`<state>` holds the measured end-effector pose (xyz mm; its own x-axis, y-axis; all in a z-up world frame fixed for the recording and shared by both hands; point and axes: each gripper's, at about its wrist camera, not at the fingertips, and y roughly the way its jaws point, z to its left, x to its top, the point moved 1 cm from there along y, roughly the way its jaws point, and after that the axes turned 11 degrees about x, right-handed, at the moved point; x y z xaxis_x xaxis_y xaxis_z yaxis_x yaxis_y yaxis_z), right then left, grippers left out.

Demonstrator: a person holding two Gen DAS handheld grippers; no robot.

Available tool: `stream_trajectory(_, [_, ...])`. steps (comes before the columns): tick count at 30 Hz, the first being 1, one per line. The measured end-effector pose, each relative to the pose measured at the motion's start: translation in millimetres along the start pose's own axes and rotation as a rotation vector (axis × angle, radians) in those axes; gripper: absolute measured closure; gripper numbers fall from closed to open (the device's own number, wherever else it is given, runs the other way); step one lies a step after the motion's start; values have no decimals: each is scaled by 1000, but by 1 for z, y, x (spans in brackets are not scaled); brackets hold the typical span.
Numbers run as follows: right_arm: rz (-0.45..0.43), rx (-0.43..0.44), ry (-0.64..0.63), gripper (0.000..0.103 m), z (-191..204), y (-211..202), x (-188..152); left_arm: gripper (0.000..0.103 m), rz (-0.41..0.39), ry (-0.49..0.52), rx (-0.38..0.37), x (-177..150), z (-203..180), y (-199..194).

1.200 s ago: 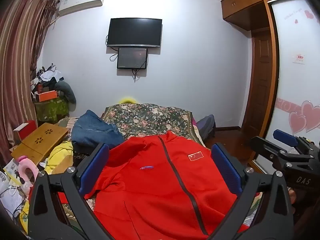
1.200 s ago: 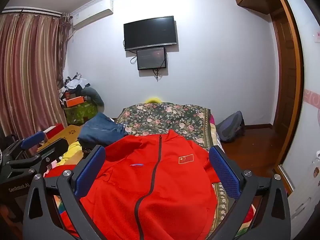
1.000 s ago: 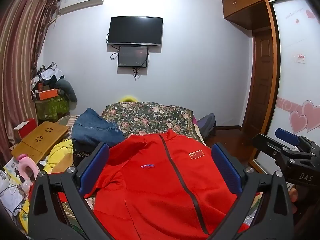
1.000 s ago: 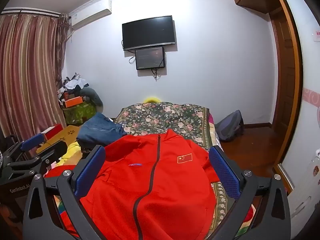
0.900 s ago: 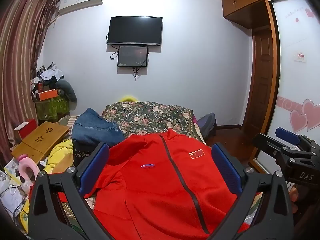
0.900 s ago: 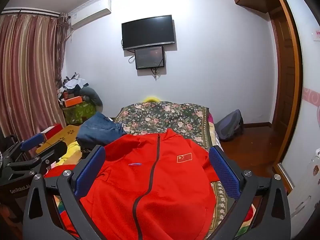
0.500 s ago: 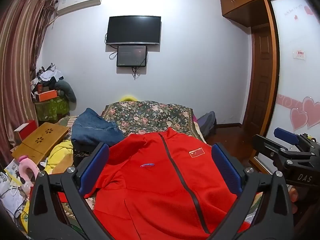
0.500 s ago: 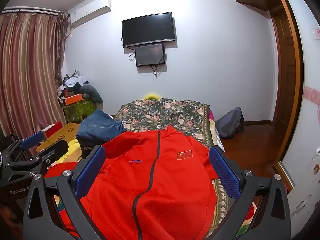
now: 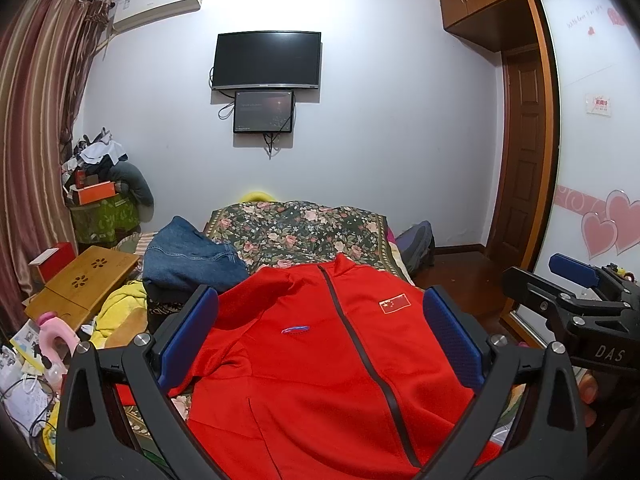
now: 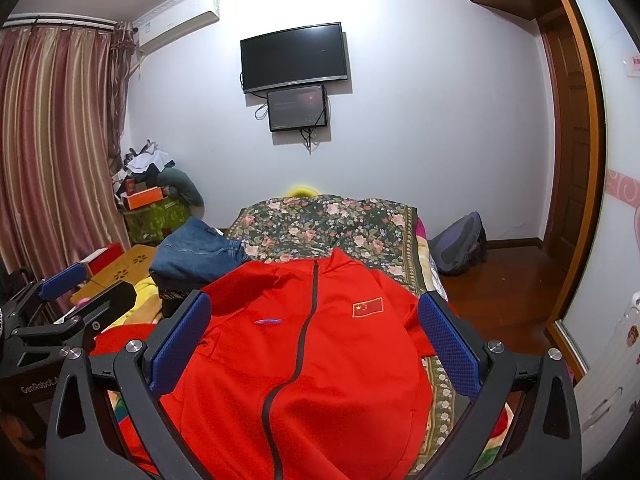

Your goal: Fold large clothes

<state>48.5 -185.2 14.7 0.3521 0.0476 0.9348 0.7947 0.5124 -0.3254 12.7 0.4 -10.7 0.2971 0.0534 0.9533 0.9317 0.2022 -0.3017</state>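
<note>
A large red zip jacket (image 9: 320, 360) with a dark zipper and a small flag patch lies front up on the bed, collar toward the far wall; it also shows in the right wrist view (image 10: 312, 360). My left gripper (image 9: 320, 336) is open and empty, held above the jacket's chest. My right gripper (image 10: 314, 336) is open and empty, also above the jacket. Each gripper shows at the edge of the other's view: the right one (image 9: 576, 292) and the left one (image 10: 68, 292).
A floral bedspread (image 9: 304, 228) covers the far bed. Blue jeans (image 9: 188, 256) lie left of the jacket, with yellow cloth (image 9: 120, 304) and a wooden lap table (image 9: 84, 280) beside them. A backpack (image 10: 460, 248) sits on the wooden floor at right.
Both grippers have drifted slightly; the jacket sits a little lower in both views. Nothing was grasped or released.
</note>
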Motion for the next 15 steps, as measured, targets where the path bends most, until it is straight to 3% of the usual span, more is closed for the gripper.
stream_trajectory(15, [9,0,1,1,-1,1,-2,0,14,-11,0,0,2,5])
